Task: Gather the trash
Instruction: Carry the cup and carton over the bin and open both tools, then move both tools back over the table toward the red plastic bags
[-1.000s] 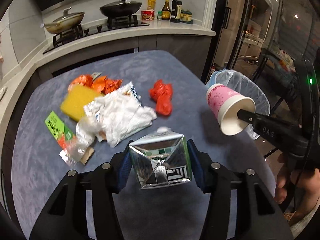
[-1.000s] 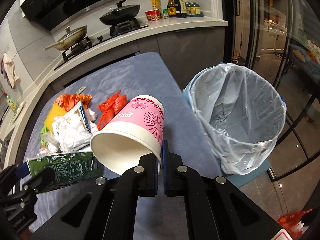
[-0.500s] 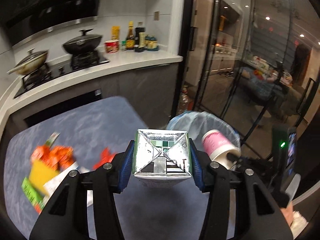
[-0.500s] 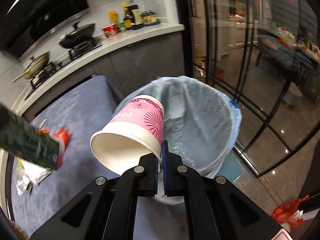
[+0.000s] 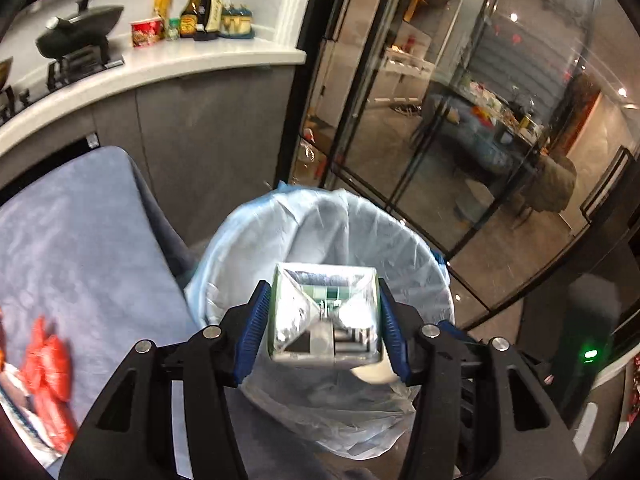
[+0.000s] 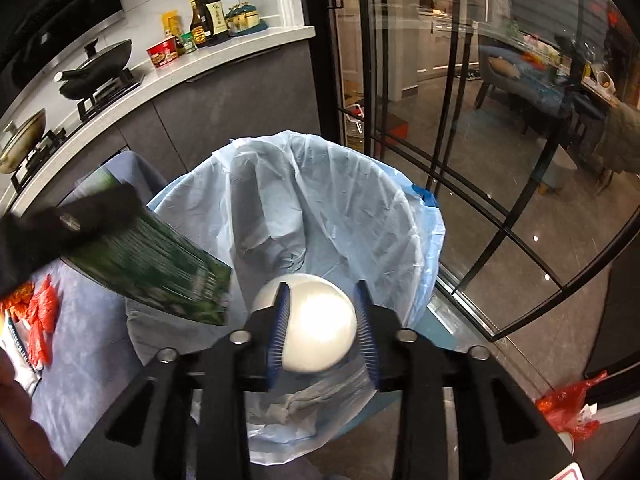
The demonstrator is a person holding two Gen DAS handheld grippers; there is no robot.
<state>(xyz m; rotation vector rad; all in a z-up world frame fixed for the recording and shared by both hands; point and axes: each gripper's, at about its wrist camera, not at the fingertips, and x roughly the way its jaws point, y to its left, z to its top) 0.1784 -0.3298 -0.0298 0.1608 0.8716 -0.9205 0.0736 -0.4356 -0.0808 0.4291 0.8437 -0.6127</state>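
My left gripper (image 5: pixel 325 326) is shut on a green and silver carton (image 5: pixel 325 316) and holds it over the bin lined with a pale blue bag (image 5: pixel 280 236). The carton also shows blurred at the left of the right wrist view (image 6: pixel 152 268). My right gripper (image 6: pixel 322 326) is open over the same bin (image 6: pixel 320 208). The paper cup (image 6: pixel 310 324) is between its spread fingers, its white mouth towards the camera, seemingly loose. A sliver of the cup shows in the left wrist view (image 5: pixel 376 374).
The table with a blue-grey cloth (image 5: pixel 72 232) lies left of the bin, with red wrappers (image 5: pixel 48 372) and other litter at its left. A kitchen counter (image 5: pixel 160 68) stands behind. Glass doors (image 5: pixel 440 140) are on the right. A red bag (image 6: pixel 568 404) lies on the floor.
Both grippers have swung right from the table to above the bin. My right gripper's fingers have opened off the cup's rim. The left still holds the carton.
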